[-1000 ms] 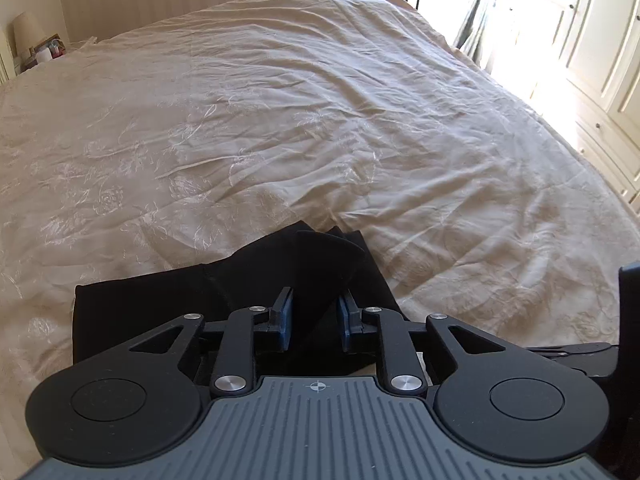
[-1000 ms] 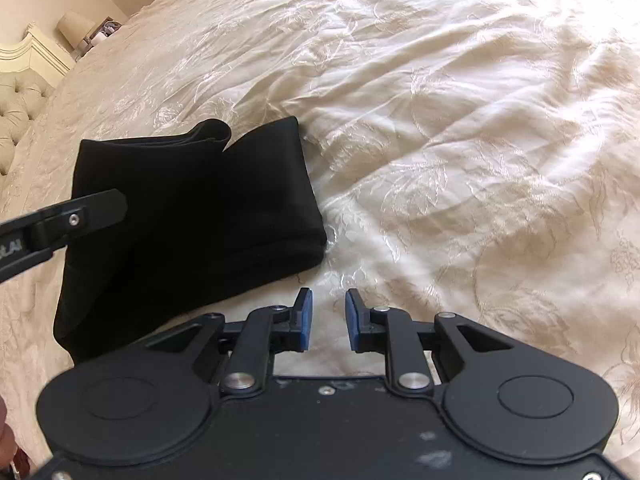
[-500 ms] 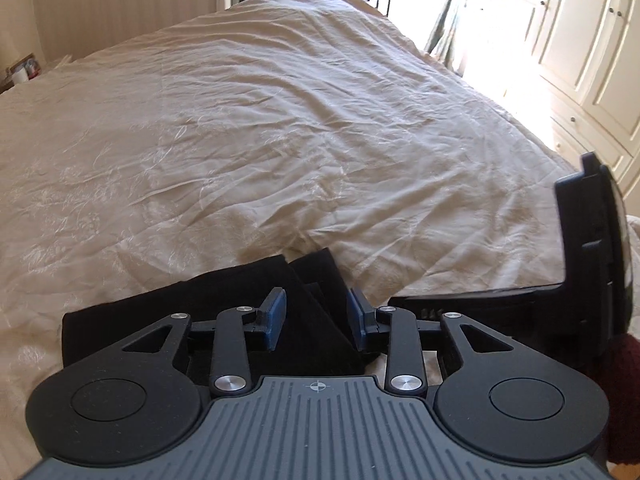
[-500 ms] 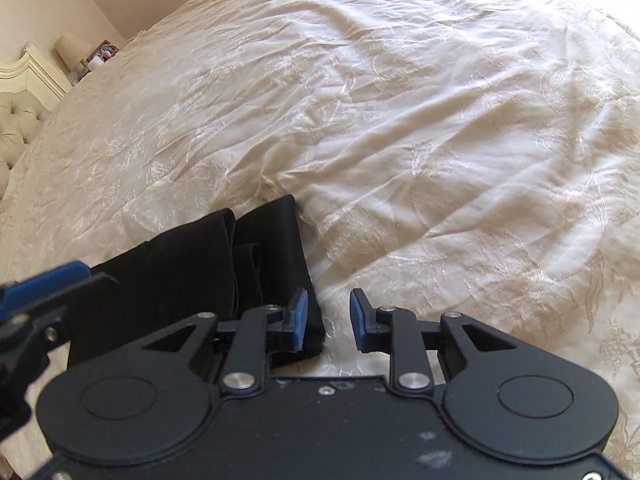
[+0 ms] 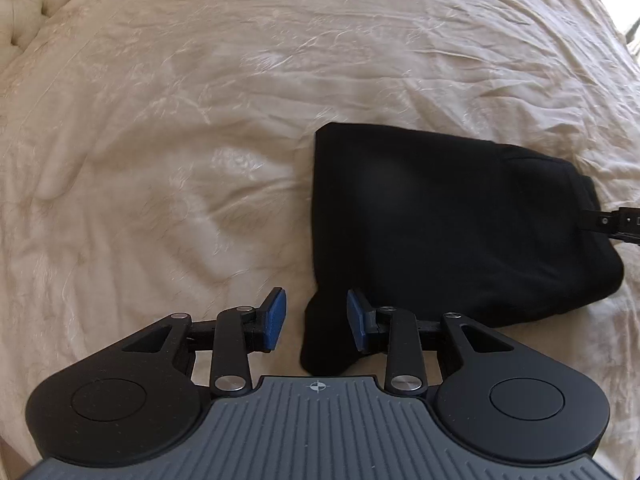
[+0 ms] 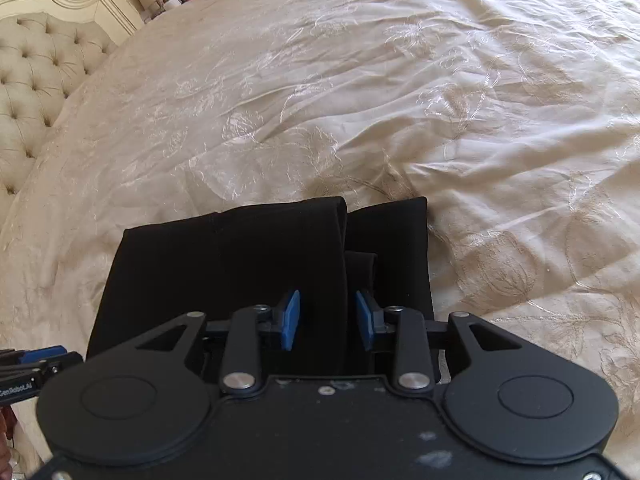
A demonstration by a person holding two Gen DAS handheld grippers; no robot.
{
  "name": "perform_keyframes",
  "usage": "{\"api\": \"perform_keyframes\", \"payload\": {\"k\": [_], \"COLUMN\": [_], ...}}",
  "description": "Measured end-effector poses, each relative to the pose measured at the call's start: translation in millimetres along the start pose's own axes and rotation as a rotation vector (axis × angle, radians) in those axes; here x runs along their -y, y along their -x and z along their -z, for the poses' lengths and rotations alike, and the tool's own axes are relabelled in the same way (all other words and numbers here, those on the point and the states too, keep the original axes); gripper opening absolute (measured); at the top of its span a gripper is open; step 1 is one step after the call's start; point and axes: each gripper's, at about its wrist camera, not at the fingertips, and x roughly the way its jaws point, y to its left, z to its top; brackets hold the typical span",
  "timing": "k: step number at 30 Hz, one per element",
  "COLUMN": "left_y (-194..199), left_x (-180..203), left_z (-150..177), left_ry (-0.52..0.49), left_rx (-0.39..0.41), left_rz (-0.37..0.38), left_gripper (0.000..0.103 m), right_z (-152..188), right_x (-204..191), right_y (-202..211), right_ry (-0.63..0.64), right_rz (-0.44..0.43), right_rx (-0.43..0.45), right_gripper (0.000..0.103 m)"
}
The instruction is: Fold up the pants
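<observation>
1. The black pants lie folded into a compact bundle on the cream bedspread, well short of the tufted headboard.
2. The left gripper has its fingers spread wide and holds nothing; a loose corner of cloth sits between them.
3. The right gripper hovers over the opposite end, fingers likewise apart and empty, above layered edges that do not line up.
4. Risk, as I judge it: closing on only the top layer would peel the bundle open.
5. The bedspread is slick and wrinkled, so a sideways drag could slide the stack or bunch the cover beneath.
</observation>
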Motion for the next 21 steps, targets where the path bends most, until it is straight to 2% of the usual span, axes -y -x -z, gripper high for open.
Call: {"api": "perform_keyframes", "payload": {"k": [2, 3, 4, 6, 9, 11, 13, 14, 17, 18, 21], "left_y": [-3, -5, -6, -7, -8, -10, -11, -10, -8, -7, -9], "left_x": [-10, -14, -18, -24, -28, -29, -29, -30, -28, -28, -28], "left_z": [5, 7, 9, 13, 14, 14, 14, 15, 16, 16, 19], "left_ry": [0.019, 0.025, 0.031, 0.036, 0.037, 0.039, 0.038, 0.034, 0.019, 0.017, 0.011], "left_rx": [-0.020, -0.029, -0.038, -0.049, -0.053, -0.060, -0.067, -0.066, -0.052, -0.053, -0.060], "left_rz": [-0.018, -0.027, -0.035, -0.036, -0.041, -0.044, -0.037, -0.035, -0.032, -0.030, -0.019], "left_gripper": [0.033, 0.033, 0.033, 0.033, 0.033, 0.033, 0.033, 0.033, 0.033, 0.033, 0.033], "right_z": [-2, -2, -3, -3, 2, 10, 18, 19, 18, 16, 9], "right_x": [0, -1, -4, -15, -20, -9, 2, 3, 4, 5, 8], "right_y": [-8, -8, -5, 11, 34, 24, 10, 10, 19, 20, 6], "right_ry": [0.000, 0.003, 0.024, 0.083, 0.103, 0.060, 0.023, 0.018, -0.013, -0.020, -0.027], "right_rz": [0.000, -0.008, -0.009, -0.031, 0.014, 0.059, 0.089, 0.088, 0.063, 0.055, 0.062], "right_rx": [-0.025, -0.032, -0.025, 0.007, 0.050, -0.001, -0.061, -0.060, 0.024, 0.040, 0.008], "right_gripper": [0.036, 0.030, 0.014, 0.007, 0.007, 0.007, 0.012, 0.014, 0.034, 0.046, 0.044]}}
